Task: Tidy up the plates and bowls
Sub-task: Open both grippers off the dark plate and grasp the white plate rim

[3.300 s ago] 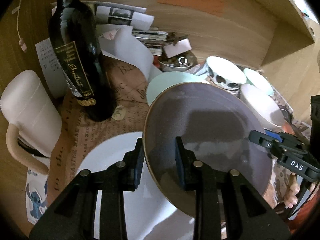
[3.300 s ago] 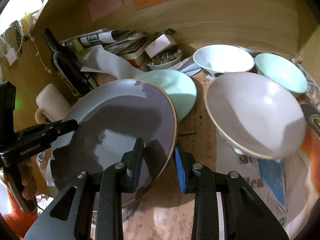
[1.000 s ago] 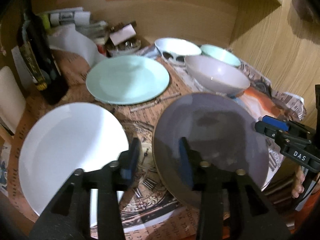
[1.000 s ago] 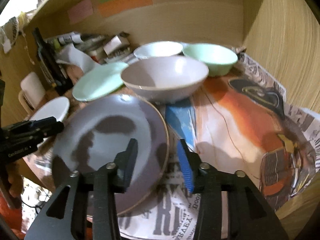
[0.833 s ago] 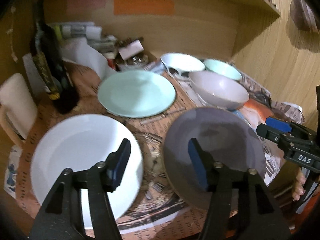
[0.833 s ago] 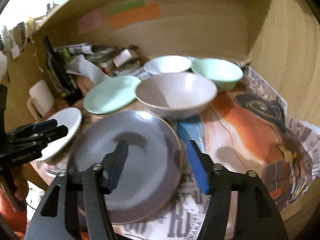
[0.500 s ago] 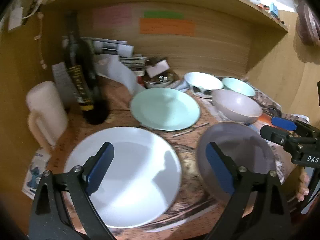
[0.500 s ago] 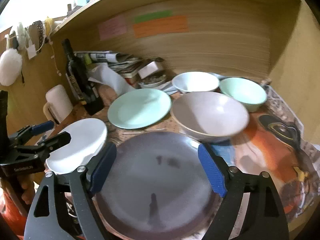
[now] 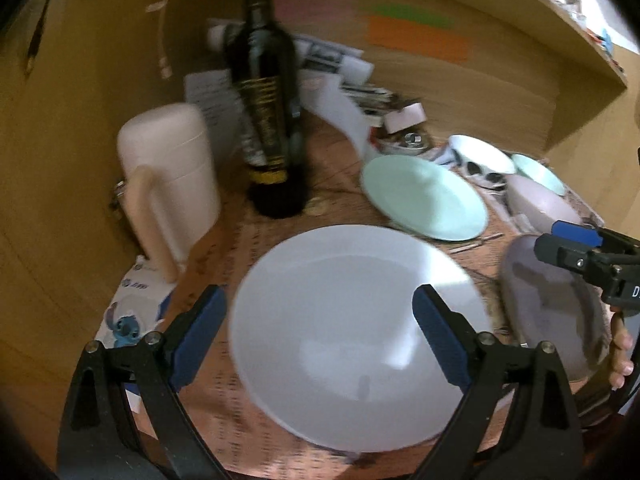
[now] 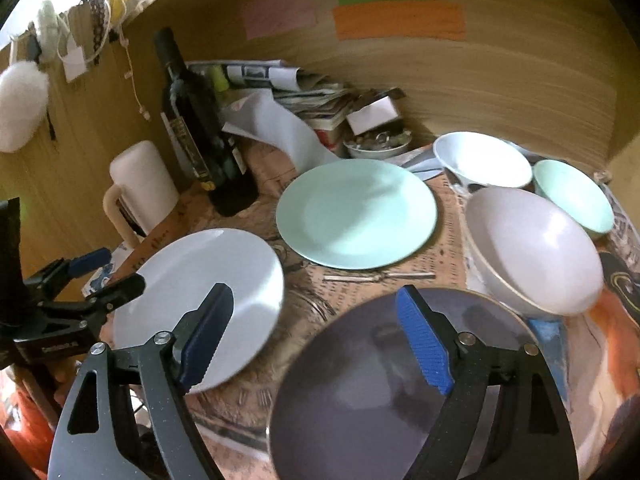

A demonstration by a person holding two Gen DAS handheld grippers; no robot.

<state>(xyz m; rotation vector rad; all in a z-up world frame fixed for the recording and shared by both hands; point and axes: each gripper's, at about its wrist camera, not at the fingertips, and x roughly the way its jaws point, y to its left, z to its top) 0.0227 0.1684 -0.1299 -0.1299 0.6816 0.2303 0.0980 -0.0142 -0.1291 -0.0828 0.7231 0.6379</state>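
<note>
Right wrist view, read from the wine bottle (image 10: 200, 136) rightward.

- White plate (image 10: 200, 304): in front of the bottle, on the printed paper cover (image 10: 360, 280). The left gripper (image 10: 96, 270) hovers at its left rim, apart from it; in the left wrist view the jaws straddle the plate with nothing pinched.
- Mint plate (image 10: 356, 212): right of the bottle, flat, untouched.
- Grey plate (image 10: 400, 380): right and nearer than the bottle, lying flat at the table's front edge. The right gripper (image 10: 316, 332) stands over it, jaws spread, pads clear of the rim. Both claws' jaws have just been opening; neither holds anything.
- Bowls, far right of the bottle: white bowl (image 10: 482, 160) and mint bowl (image 10: 572, 196) at the back, pale lilac bowl (image 10: 532, 248) in front of them, close together; whether they touch is unclear.

Handling, as I judge it:
- Plates and bowls look glazed ceramic: rigid, fairly heavy, slick, liable to chip if knocked together.
- Flat plates give little to bite on. Best to pinch the rim, one pad above and one beneath, at an edge overhanging or tilted up.
- A large plate held at one rim will sag; two grippers on opposite rims seem safer.
- Bowls: take the wall at the lip, one pad inside, one outside.
- The paper may drag or wrinkle under a sliding plate.
</note>
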